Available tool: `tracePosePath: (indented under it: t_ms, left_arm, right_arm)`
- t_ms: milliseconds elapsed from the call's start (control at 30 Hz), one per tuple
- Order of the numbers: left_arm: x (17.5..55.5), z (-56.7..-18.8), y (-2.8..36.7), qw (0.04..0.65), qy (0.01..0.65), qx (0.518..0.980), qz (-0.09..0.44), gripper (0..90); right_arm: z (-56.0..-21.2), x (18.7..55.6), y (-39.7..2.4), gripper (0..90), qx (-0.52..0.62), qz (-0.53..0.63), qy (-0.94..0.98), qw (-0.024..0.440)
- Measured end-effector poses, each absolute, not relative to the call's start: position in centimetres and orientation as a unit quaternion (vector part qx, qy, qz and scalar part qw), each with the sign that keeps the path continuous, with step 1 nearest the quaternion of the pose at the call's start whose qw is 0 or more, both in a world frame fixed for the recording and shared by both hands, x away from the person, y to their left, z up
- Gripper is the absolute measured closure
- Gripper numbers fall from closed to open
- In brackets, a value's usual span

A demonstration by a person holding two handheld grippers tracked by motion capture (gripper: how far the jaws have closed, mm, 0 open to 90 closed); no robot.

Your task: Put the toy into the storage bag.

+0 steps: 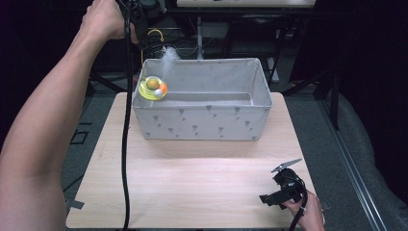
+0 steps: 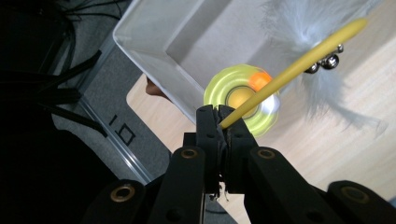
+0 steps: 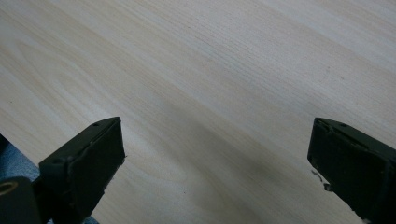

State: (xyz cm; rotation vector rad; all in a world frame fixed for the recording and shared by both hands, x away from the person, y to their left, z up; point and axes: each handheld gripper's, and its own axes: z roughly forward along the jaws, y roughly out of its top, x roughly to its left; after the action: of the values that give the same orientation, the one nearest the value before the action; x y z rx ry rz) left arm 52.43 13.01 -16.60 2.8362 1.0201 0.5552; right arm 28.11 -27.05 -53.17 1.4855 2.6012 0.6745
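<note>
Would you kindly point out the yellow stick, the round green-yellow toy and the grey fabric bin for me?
yellow stick (image 2: 299, 67), left gripper view, middle of its shaft.
round green-yellow toy (image 1: 153, 88), high view, its centre, by the orange ball.
grey fabric bin (image 1: 202, 124), high view, its near outer wall.

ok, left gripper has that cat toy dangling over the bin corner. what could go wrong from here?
1. The left gripper pinches only the tip of the thin yellow wand; the swinging toy disc could pull it loose.
2. The disc hangs right at the fabric bin rim, so a release now might land it on the edge or outside.
3. The feather and bells could snag the rim.
</note>
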Motion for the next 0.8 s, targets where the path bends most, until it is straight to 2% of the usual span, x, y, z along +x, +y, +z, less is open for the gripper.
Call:
tracePosePath:
  t_ms: [800]
  left_arm:
    - [55.5, -21.7, 13.7, 0.063, 0.352, 0.919, 0.164, 87.9]
  right_arm:
    - [-53.0, 28.0, -27.1, 3.5, 0.482, 0.216, 0.848, 0.038]
